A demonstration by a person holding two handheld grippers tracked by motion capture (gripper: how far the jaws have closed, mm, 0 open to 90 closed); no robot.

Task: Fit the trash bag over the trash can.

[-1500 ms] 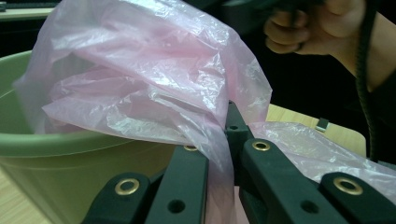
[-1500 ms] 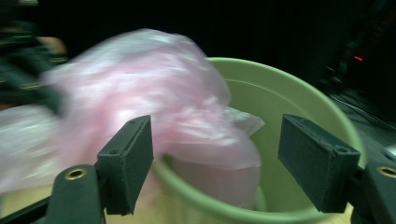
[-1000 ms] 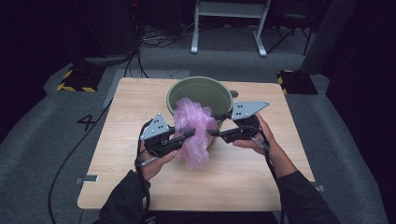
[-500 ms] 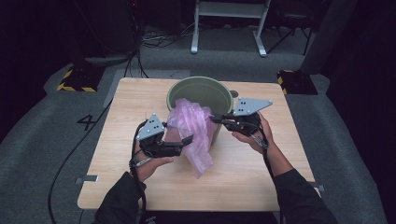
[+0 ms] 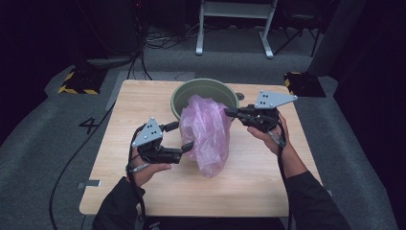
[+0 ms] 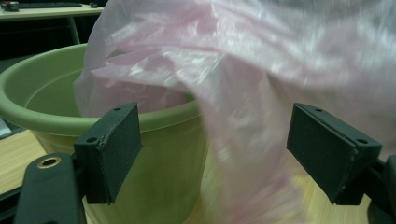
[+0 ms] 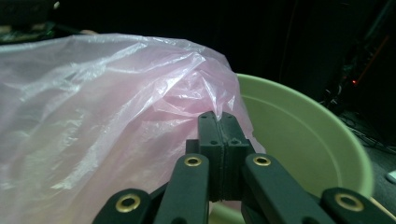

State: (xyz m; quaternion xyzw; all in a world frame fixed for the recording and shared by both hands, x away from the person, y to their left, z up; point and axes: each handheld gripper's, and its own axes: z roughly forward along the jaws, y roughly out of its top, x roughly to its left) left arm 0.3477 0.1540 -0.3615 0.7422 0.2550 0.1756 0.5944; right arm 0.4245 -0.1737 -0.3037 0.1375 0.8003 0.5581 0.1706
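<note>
Left gripper (image 5: 180,137) newly open off pink bag (image 5: 208,132), right gripper (image 5: 229,113) apparently clamped.

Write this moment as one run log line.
left gripper: just opened, beside pink bag | right gripper: shut on pink bag | bag over green bucket

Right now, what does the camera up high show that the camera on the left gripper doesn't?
High view alone: the whole wooden table, the person's hands and the right gripper pinching the pink bag. Left gripper view alone: close up, its own pads standing wide apart, the bag between them unpressed. Both share the pink bag draped over the green bucket.
</note>
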